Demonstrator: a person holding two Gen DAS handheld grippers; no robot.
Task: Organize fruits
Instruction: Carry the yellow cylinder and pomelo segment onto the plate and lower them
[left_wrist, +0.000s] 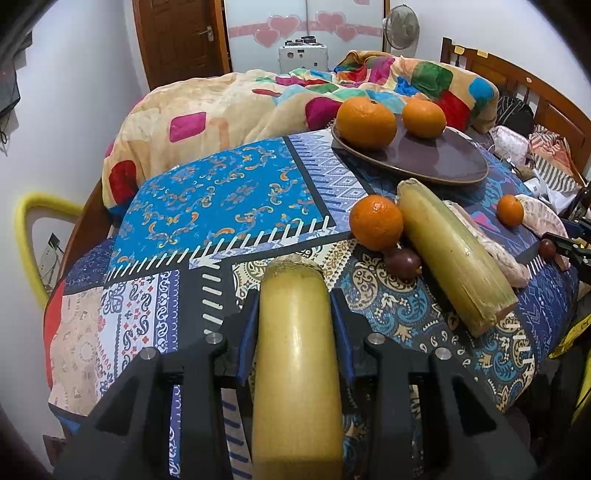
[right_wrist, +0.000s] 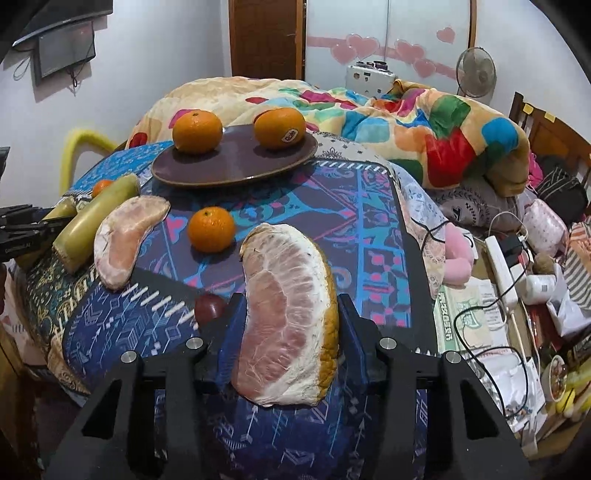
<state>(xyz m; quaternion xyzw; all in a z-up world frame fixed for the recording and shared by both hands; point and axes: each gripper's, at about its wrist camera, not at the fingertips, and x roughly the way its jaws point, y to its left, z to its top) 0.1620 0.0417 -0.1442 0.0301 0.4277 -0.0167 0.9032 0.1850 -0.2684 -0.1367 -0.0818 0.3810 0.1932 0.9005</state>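
Yellow-green sugarcane piece (left_wrist: 295, 354) sat clamped in left gripper (left_wrist: 295, 314); right gripper (right_wrist: 288, 317) held a pomelo wedge (right_wrist: 288, 314) above the table's near edge. Farther, plate (right_wrist: 236, 166) with two oranges (right_wrist: 197, 132). Best carry both level, release low.

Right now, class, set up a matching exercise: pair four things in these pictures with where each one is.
Things:
1. sugarcane piece
2. pomelo wedge
3. stickered orange
4. small dark fruit

Places:
A. on the brown plate
B. between the right gripper fingers
C. on the cloth beside the right gripper
D. between the left gripper fingers

Pairs: 1-D, 2-B, 3-A, 4-C
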